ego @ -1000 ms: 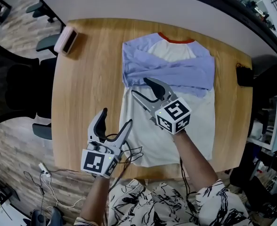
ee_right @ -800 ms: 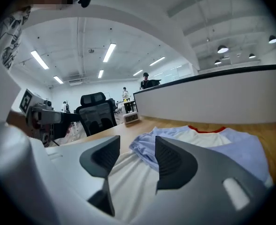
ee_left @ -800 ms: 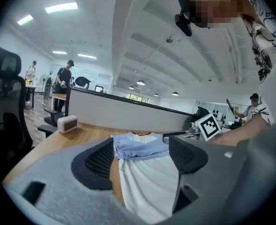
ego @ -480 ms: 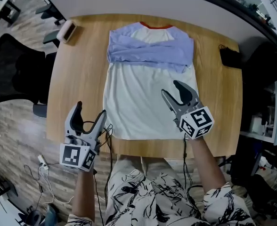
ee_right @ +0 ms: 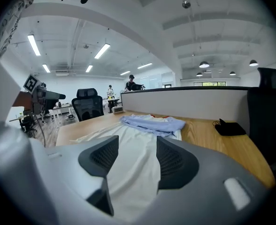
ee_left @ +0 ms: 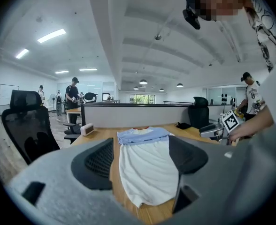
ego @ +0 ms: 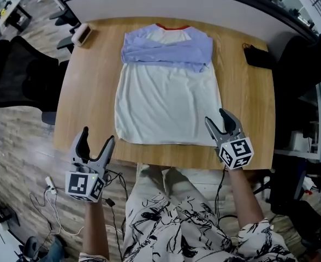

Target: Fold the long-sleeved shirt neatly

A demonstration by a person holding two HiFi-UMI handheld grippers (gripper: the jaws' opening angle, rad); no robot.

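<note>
Shirt [ego: 168, 100] lies flat mid-table [ego: 89, 86], collar at 12 o'clock, blue sleeves [ego: 166, 53] crossed over the chest. Left gripper [ego: 97, 135] hangs off the table edge at 7 o'clock, jaws wide, nothing in them. Right gripper [ego: 216, 117] sits by the hem corner at 5 o'clock, jaws half apart, just eased a bit wider, also empty. I reckon the hem fold's next: I pinch both corners evenly and carry them toward 12 together, or it skews.
</note>
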